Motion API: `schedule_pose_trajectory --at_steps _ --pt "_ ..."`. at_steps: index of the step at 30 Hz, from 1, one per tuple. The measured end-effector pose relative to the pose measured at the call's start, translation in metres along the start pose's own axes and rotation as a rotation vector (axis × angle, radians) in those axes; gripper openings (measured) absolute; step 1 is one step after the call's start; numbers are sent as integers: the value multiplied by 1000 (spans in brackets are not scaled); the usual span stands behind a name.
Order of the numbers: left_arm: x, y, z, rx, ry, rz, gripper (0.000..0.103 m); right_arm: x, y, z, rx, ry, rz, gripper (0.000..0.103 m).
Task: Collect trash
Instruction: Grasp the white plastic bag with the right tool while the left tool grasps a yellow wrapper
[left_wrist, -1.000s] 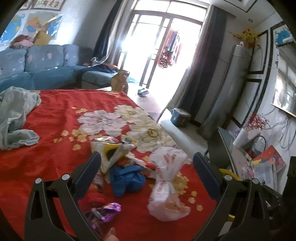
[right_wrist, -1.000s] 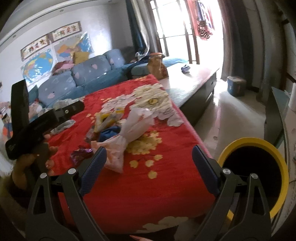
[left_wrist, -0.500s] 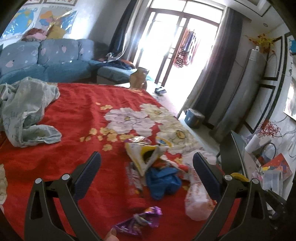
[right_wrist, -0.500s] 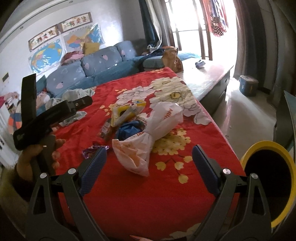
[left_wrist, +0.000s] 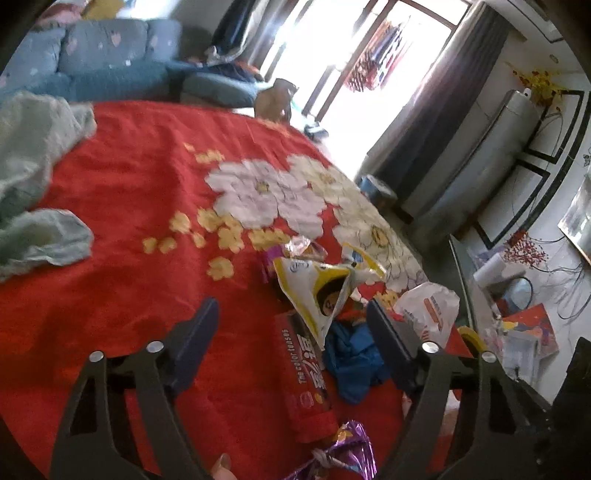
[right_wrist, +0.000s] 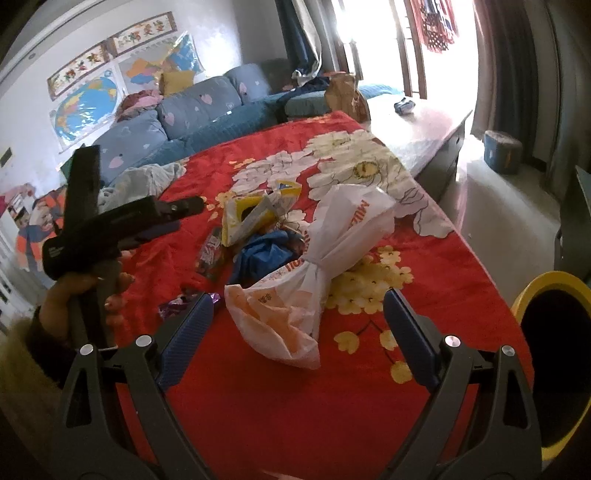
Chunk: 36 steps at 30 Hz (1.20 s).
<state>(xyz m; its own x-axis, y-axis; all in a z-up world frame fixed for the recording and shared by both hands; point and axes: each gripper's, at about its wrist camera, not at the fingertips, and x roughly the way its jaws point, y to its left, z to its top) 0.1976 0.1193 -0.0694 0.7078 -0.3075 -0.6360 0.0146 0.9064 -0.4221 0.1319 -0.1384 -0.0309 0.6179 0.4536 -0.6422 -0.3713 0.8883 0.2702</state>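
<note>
While the trash pile sits mid red cloth (right_wrist: 369, 406) on the tabletop, the white plastic bag (right_wrist: 314, 266) is the landmark: knotted at the waist, long axis running from near-left to far-right in the right wrist view. Right gripper (right_wrist: 295, 325) is nearest, just short of the bag's near end, jaws wide, nothing held, pitched down. Yellow bin (right_wrist: 532, 291) stands right of the bag, off the tabletop edge. Left of the bag: blue crumple (left_wrist: 354, 354), yellow snack packet (left_wrist: 317, 291), red wrapper (left_wrist: 306, 373), purple foil (left_wrist: 343, 454). Left gripper (left_wrist: 291, 325) hovers over the red wrapper, tilted down, jaws closing, gripping nothing yet. Red wrapper's long axis runs along the jaws' gap.
</note>
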Motion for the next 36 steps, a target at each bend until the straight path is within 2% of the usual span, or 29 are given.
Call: schedule_pose_trajectory --at_steps 3,6,16,18,23,24,27,30,35,36 --pt "15 0 1 -1 43 -27 62 7 2 0 0 12 -3 85" --pt "29 -2 3 1 77 -29 56 18 2 0 12 35 3 84" --pt "61 -9 11 21 148 -19 55 39 -3 -5 50 104 40 81" --pt "65 -10 12 18 155 -27 52 43 -5 -7 59 116 44 80" --pt "67 -13 13 3 158 -29 40 49 -9 -13 83 156 78 68" --pt "66 -13 13 5 157 -32 35 49 -10 -14 89 163 90 62" --pt "63 -18 14 14 154 -34 28 49 -11 -16 96 172 115 46" --pt "61 -21 14 20 147 -34 25 44 -9 -16 72 162 111 41" --pt "49 -27 16 19 100 -49 21 32 -14 -14 56 136 96 39" --pt "46 -27 16 18 89 -52 12 30 -14 -15 56 132 93 39"
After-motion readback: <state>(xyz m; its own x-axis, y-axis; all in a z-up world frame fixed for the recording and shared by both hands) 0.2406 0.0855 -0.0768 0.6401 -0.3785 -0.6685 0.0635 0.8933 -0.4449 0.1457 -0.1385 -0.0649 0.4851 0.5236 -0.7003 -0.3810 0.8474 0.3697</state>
